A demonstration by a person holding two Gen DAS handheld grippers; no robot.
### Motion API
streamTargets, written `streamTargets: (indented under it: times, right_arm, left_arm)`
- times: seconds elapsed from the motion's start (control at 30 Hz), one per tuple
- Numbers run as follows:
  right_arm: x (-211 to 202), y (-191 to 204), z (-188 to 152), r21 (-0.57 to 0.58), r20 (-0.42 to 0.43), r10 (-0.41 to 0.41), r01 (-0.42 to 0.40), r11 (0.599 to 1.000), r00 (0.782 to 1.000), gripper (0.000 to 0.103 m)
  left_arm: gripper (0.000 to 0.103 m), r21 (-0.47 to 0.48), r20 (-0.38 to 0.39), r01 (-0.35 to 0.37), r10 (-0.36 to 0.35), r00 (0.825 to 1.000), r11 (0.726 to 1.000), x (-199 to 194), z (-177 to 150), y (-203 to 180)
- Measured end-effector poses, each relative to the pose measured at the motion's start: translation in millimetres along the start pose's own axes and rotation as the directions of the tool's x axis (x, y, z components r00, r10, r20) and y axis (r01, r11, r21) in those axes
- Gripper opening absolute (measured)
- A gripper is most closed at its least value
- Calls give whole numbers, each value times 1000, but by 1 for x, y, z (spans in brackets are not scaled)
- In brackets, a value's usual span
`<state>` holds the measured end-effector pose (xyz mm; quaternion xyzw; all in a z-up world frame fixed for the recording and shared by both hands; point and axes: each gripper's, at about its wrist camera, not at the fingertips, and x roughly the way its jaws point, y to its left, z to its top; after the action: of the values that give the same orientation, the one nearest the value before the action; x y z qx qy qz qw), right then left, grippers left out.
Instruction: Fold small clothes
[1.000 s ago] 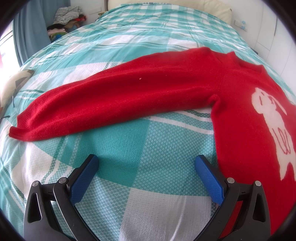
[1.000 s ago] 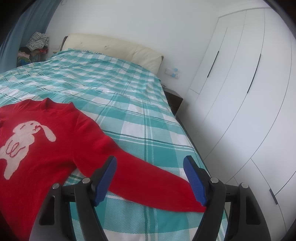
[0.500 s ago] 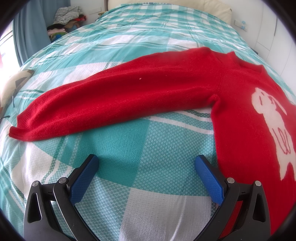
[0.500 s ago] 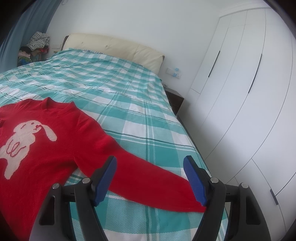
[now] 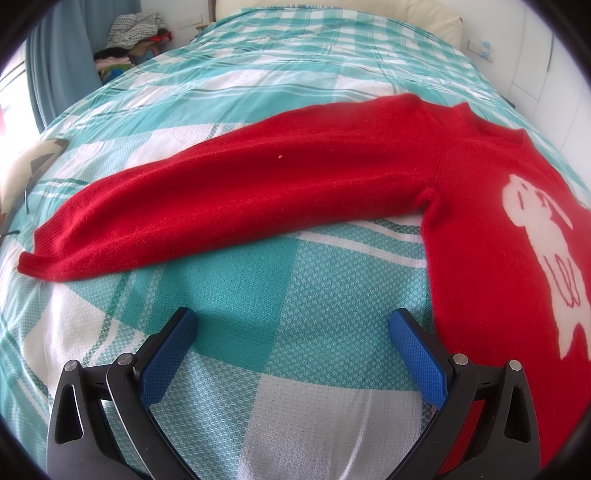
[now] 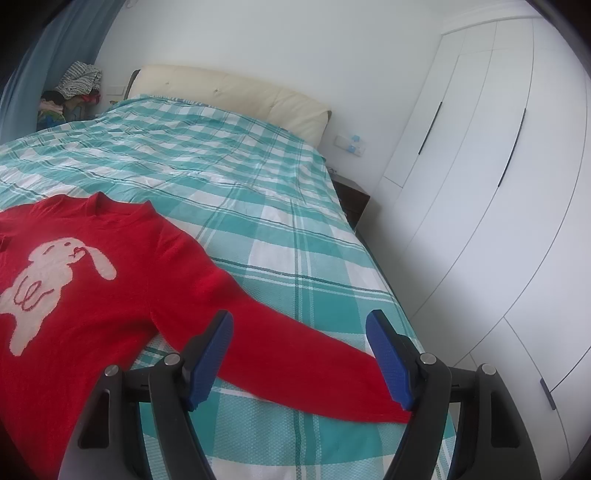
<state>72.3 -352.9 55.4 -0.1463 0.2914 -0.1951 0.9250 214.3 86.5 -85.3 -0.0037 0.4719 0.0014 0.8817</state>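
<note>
A small red sweater (image 5: 480, 229) with a white rabbit on the chest lies flat, face up, on the bed. Its one sleeve (image 5: 221, 206) stretches out to the left in the left wrist view. My left gripper (image 5: 291, 325) is open and empty, above the bedspread just below that sleeve, with its right finger beside the sweater's side edge. In the right wrist view the sweater (image 6: 92, 280) lies at the left and its other sleeve (image 6: 295, 354) runs toward the bed's right edge. My right gripper (image 6: 299, 328) is open and empty, hovering over that sleeve near its cuff.
The bed has a teal and white checked cover (image 6: 240, 177) and a cream headboard (image 6: 229, 88). White wardrobe doors (image 6: 498, 184) stand along the right side, a dark nightstand (image 6: 354, 195) beside the bed. A pile of clothes (image 5: 133, 33) and a blue curtain are at the far left.
The right wrist view has shifted slightly, so the sweater sits a little lower in it. The left gripper has not moved. Both grippers stay open.
</note>
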Motion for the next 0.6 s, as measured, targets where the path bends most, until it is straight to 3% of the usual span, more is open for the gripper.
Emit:
streamTargets:
  times: [0.6]
  right_arm:
    - [3, 0, 1, -1, -4, 7, -7, 1000, 1000, 74]
  left_arm:
    - [103, 0, 0, 0, 0, 1000, 1000, 0, 0, 0]
